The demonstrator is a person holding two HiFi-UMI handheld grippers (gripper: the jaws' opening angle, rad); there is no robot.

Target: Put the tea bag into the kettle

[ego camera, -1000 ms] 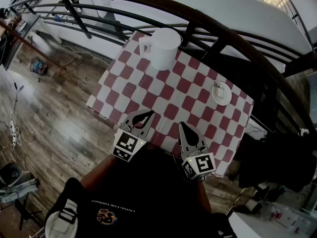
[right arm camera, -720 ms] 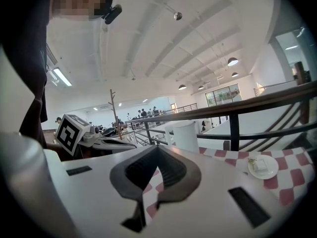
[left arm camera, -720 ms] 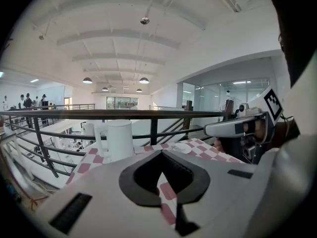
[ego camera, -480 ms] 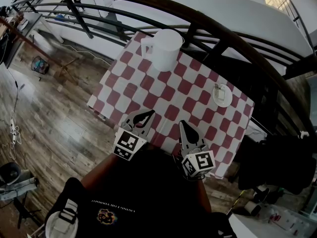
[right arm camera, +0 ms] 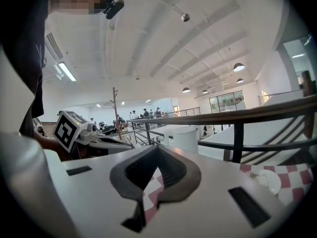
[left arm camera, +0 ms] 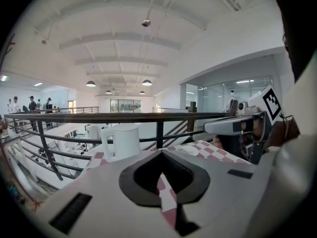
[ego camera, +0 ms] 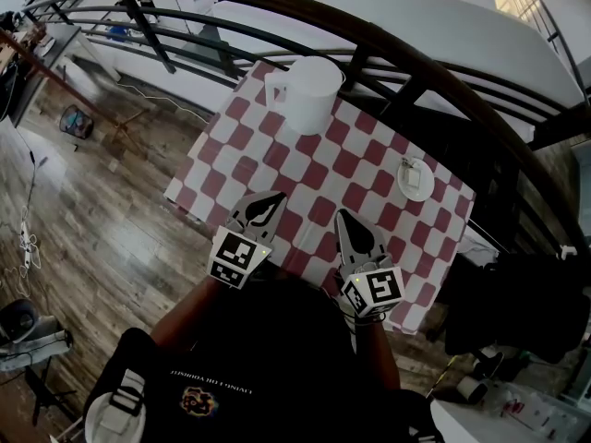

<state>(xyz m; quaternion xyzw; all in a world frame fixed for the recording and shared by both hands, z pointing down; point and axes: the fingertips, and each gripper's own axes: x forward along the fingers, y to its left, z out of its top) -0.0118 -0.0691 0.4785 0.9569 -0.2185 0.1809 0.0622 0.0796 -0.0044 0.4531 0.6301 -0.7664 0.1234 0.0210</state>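
Observation:
A white kettle (ego camera: 309, 90) with its handle to the left stands at the table's far edge, also in the left gripper view (left arm camera: 126, 140) and the right gripper view (right arm camera: 185, 137). A tea bag (ego camera: 409, 172) lies on a small white plate (ego camera: 417, 190) at the right side of the table. My left gripper (ego camera: 275, 197) and right gripper (ego camera: 343, 215) hover side by side over the table's near edge, both shut and empty, far from plate and kettle. In each gripper view the jaws (left arm camera: 159, 152) (right arm camera: 159, 150) meet at the tips with nothing between them.
The table carries a red-and-white checked cloth (ego camera: 277, 155). A dark curved railing (ego camera: 388, 44) runs right behind it, close to the kettle. Wooden floor (ego camera: 102, 210) lies to the left, dark clutter (ego camera: 517, 293) to the right.
Both grippers have crept slightly forward over the table's near edge. Kettle, plate and tea bag have not moved.

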